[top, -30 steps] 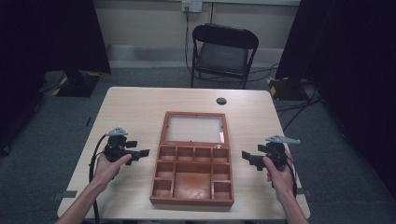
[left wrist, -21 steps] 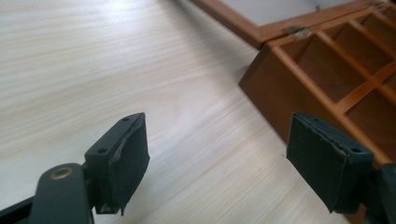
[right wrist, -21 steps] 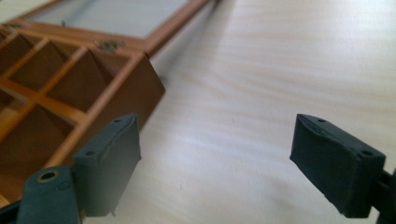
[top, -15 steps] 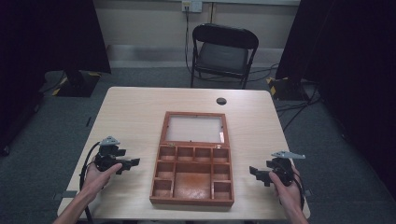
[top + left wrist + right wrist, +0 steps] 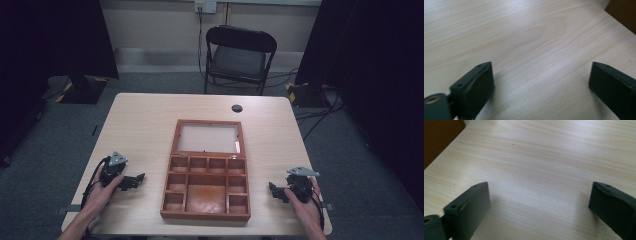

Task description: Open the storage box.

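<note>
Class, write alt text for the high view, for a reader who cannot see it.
An open wooden compartment box sits mid-table, between the left gripper and right gripper, each hand-held, open and empty. A black chair stands behind.

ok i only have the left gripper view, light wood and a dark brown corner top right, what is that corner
Observer: It is a corner of the wooden box, which lies flat at the middle of the table with its glass-paned lid opened away from the person.
Operator: anything in the box
Observer: From the high view its compartments look empty.
Operator: where's the other gripper
Observer: The right gripper sits low at the box's other side, jaws wide apart with only bare tabletop between them.
Operator: and mine from above
Observer: The left gripper is held beside the box's left wall, pointing toward it, not touching it.
</note>
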